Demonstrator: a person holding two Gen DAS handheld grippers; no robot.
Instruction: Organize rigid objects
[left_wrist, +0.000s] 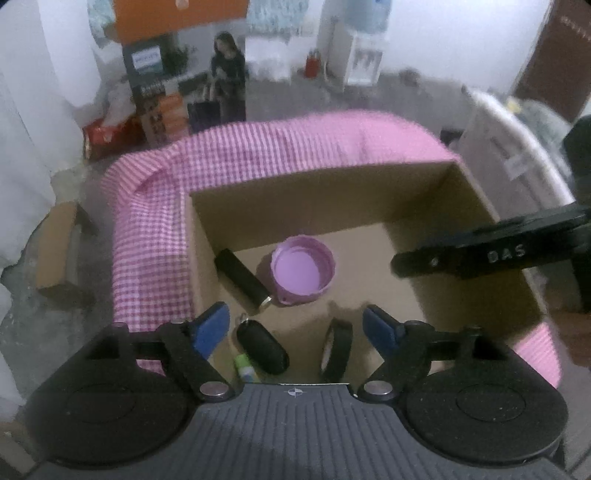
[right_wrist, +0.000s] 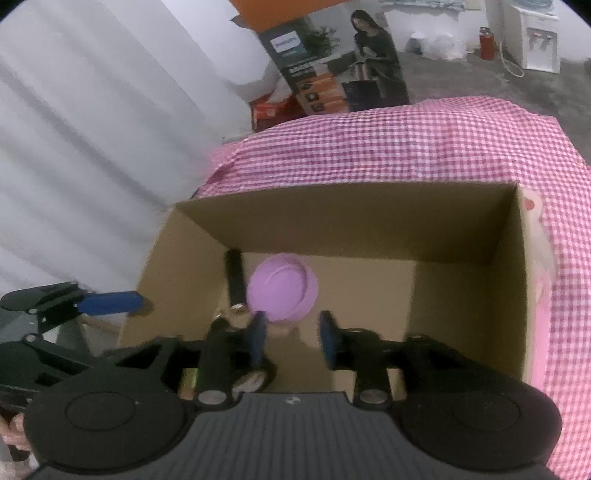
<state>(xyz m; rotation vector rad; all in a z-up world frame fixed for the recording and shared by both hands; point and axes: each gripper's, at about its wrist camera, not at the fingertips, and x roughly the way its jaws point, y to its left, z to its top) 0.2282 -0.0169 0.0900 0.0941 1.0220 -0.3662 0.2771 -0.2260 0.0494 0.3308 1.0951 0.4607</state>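
Note:
An open cardboard box (left_wrist: 325, 195) stands on a pink checked cloth (left_wrist: 155, 236). On its floor lie a purple lid (left_wrist: 303, 269) with its hollow side up, a black tube (left_wrist: 242, 280), a black key fob (left_wrist: 262, 347), a black tape roll (left_wrist: 336, 349) on edge and a small green-and-white item (left_wrist: 245, 367). My left gripper (left_wrist: 295, 328) hovers over the near part of the box, jaws open and empty. My right gripper (right_wrist: 292, 332) is open too, with nothing between its blue fingers (right_wrist: 258, 332). The purple lid (right_wrist: 282, 288) lies just beyond them, beside the black tube (right_wrist: 234, 280).
White curtains (right_wrist: 92, 147) hang to the left. A printed carton (right_wrist: 332, 70) and a red pack (right_wrist: 269, 110) stand on the floor behind the cloth. A small cardboard box (left_wrist: 55, 254) lies left of the table. The right gripper's black body (left_wrist: 480, 254) reaches over the box's right wall.

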